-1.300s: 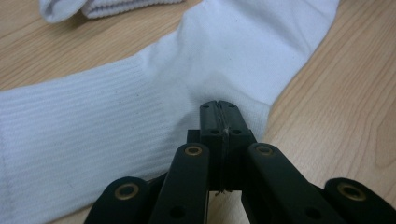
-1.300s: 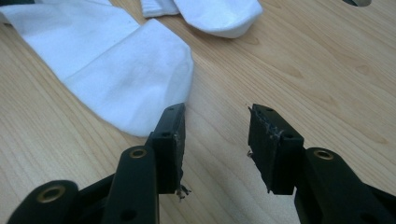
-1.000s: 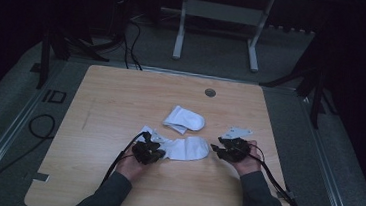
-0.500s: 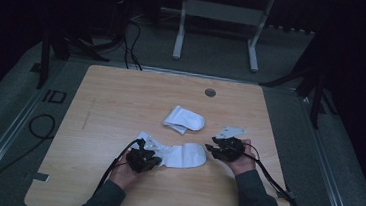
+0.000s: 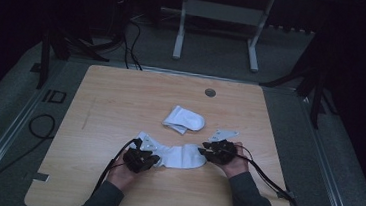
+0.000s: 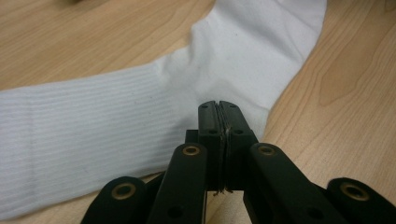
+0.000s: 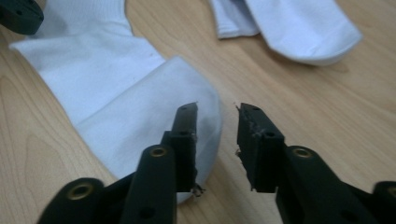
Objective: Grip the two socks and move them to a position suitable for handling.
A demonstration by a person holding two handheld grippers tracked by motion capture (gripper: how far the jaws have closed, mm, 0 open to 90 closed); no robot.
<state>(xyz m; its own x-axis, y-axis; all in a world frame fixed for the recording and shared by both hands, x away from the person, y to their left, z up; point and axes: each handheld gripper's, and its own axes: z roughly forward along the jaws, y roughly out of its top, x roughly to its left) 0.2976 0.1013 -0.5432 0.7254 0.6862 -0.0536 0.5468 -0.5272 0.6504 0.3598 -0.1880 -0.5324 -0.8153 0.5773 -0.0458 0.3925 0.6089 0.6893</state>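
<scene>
A white sock (image 5: 179, 155) lies flat near the table's front edge, between my two grippers. My left gripper (image 5: 142, 159) is at the sock's left part. In the left gripper view its jaws (image 6: 218, 103) are shut at the near edge of the sock (image 6: 116, 116), by the heel, with a thin pale line in the seam. My right gripper (image 5: 217, 152) is at the toe end. It stands open in the right gripper view (image 7: 217, 109), its left jaw over the toe of the sock (image 7: 116, 93) and bare wood in the gap.
A second white sock (image 5: 183, 119), folded, lies toward the middle of the wooden table (image 5: 121, 102) and appears past the right jaws (image 7: 299, 28). A round grommet (image 5: 210, 92) sits near the far edge. Cables trail off the front edge. A metal stand (image 5: 218, 16) is beyond the table.
The flat sock and both grippers have shifted slightly toward the person's edge. The right gripper, earlier at the toe, now stands open.
</scene>
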